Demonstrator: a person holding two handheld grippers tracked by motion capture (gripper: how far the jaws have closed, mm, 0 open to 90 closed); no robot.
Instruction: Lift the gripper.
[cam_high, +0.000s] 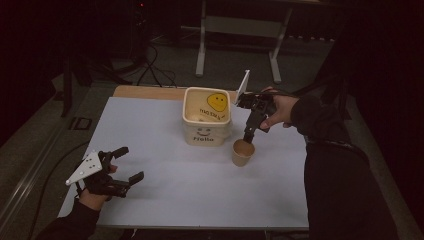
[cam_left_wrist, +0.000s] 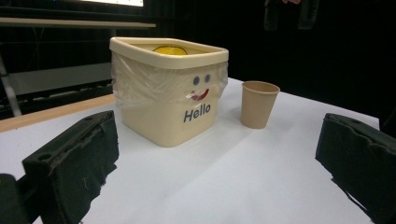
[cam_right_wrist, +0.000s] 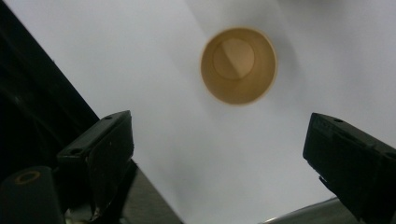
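Nearest the person, the left gripper (cam_high: 125, 164) rests low over the smooth white table (cam_high: 190, 190), its matte black padded jaws spread wide and empty. Farther in, a tan paper cup (cam_high: 242, 152) stands upright and open, round-mouthed, just right of a cream, square plastic bin (cam_high: 206, 122) printed "Hello" with a wrinkled clear liner. The right gripper (cam_high: 248, 135) hangs above the cup, jaws wide apart, holding nothing.

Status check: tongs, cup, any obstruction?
Right tongs open, above paper cup. Left tongs open, idle. Cup upright, empty. Bin beside it, apart.
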